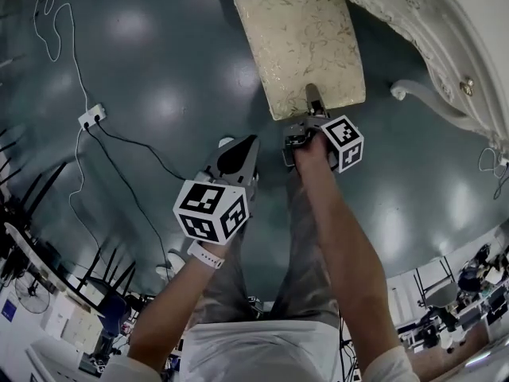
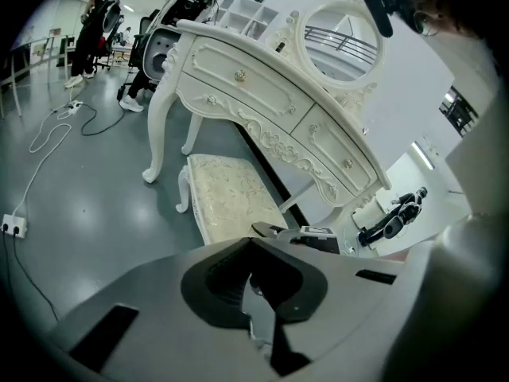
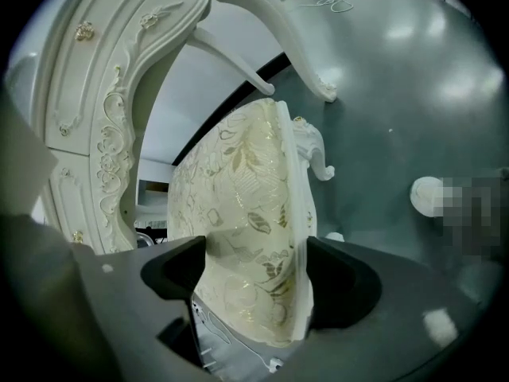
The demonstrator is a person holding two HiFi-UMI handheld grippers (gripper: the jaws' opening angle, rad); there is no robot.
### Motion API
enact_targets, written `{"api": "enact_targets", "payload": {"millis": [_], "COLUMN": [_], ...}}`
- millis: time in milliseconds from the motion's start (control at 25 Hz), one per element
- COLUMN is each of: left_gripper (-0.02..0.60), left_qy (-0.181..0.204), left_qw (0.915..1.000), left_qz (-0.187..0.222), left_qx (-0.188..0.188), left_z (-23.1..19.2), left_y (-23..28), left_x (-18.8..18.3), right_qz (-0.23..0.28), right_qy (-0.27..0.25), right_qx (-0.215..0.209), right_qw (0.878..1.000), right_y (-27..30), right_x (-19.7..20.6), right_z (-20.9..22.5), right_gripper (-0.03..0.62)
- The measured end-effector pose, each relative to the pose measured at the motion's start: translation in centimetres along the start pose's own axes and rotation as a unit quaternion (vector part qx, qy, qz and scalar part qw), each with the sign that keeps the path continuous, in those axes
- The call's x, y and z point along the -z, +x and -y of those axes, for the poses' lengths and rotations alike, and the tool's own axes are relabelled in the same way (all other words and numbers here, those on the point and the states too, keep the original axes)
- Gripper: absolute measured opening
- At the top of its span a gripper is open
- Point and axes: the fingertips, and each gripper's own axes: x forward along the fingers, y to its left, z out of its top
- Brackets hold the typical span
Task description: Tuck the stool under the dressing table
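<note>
Left gripper [image 1: 238, 146] hung empty, jaws together. Right gripper [image 1: 313, 102] clamped the near edge of the stool [image 1: 298, 38], beside the dressing table [image 1: 445, 38]; a one-sided push could swing it against the table leg [image 1: 421, 94].

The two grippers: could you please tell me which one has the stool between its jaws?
The right gripper: its jaws clasp the near edge of the stool seat. The left gripper hangs clear of it, jaws together on nothing.

You have one stool [image 1: 301, 42], one dressing table [image 1: 442, 41], one floor socket [image 1: 92, 117], and two grippers: left gripper [image 1: 238, 156], right gripper [image 1: 314, 107]
</note>
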Motion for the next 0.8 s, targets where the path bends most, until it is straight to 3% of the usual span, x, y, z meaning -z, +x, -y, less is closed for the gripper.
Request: {"api": "enact_targets", "payload": {"millis": [280,600,800], "left_gripper": [0.008,0.008,0.008], "left_qy": [0.016,0.039,0.056], "left_qw": [0.9999,0.9991,0.9983], "left_qz": [0.003,0.018,0.014], "left_qx": [-0.003,-0.001,0.0], "left_z": [0.8,1.9,2.5], "left_y": [1.2,5.0,6.3], "left_x": [-0.3,-7.0,-7.8], "right_qz": [-0.011,-0.007,-0.01], "right_qy": [-0.016,-0.008,-0.02], "right_qx": [-0.011,-0.016,-0.028], "right_qw": [1.0,1.0,0.999], "right_y": [1.7,4.2,5.0], "right_x": [-1.6,-4.3,-5.9], "right_z": [-0.9,-5.6,-6.8], "right_gripper": [0.399,0.396,0.394]}}
